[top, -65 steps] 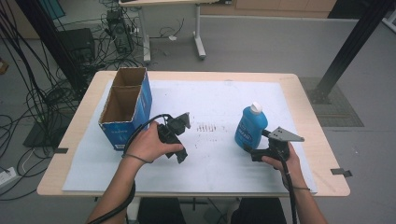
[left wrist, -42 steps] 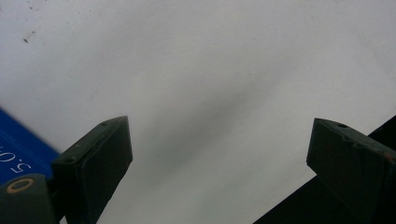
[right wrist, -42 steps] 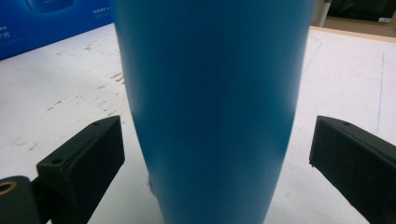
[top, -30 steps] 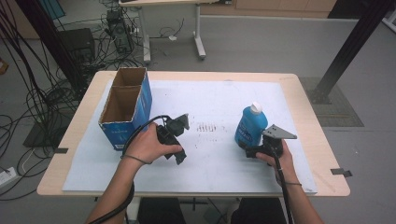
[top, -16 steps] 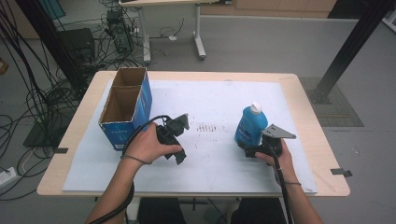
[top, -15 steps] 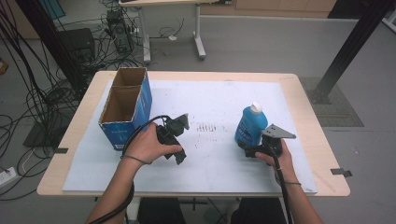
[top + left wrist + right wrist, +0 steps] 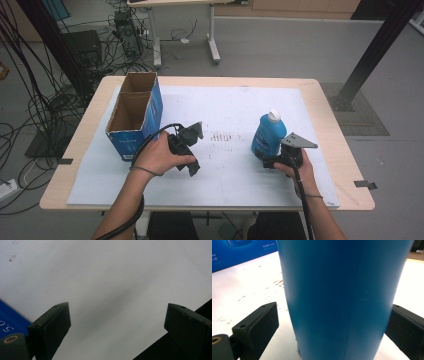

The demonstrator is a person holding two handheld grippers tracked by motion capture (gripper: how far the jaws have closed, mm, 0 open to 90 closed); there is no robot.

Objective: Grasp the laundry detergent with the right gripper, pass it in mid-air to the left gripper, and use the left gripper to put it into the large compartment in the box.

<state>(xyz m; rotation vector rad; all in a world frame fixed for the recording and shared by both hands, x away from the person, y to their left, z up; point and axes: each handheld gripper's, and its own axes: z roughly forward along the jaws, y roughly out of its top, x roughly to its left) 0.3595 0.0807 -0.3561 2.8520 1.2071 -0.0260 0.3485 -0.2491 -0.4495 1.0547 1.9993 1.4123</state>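
1. The smooth blue plastic bottle with a white cap stands upright at 3 o'clock on the white sheet.
2. The right gripper is spread wide, its jaws flanking the bottle without clamping.
3. The left gripper gapes wide over bare sheet.
4. An open cardboard box with blue sides sits at 9 o'clock.

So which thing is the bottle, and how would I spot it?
Look at the white sheet covering the table. On its right side, just ahead of the right gripper, the bottle stands upright. It's bright blue with a white cap, unlike the open blue cardboard box at left.
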